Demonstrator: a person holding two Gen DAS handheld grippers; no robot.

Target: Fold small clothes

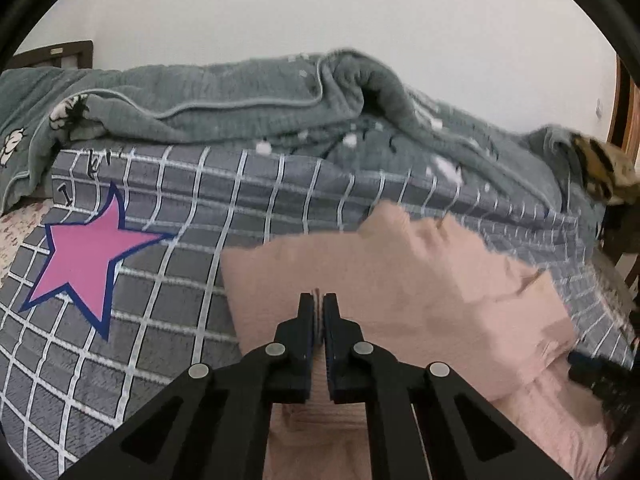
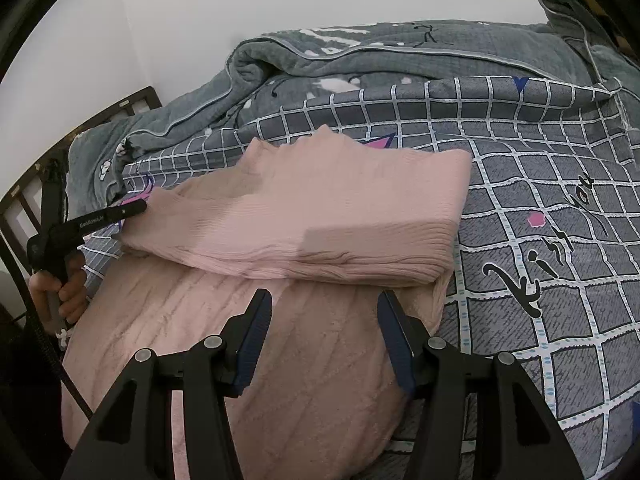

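Pink garment [image 2: 304,216] is lying half-folded on bed [image 2: 520,208], long axis running L-R. Left hand-held gripper [image 1: 319,300] is pinching its left edge; right hand-held gripper [image 2: 324,304] is hovering half-open, empty, just short of the fold.

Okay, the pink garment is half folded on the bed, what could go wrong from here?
The left hand-held gripper pinches only a thin bit of the pink garment, so the cloth could slip out mid-fold. The right hand-held gripper is open and holds nothing, so that side may sag or drag. The garment lies on a rumpled bedsheet, which could skew the crease.
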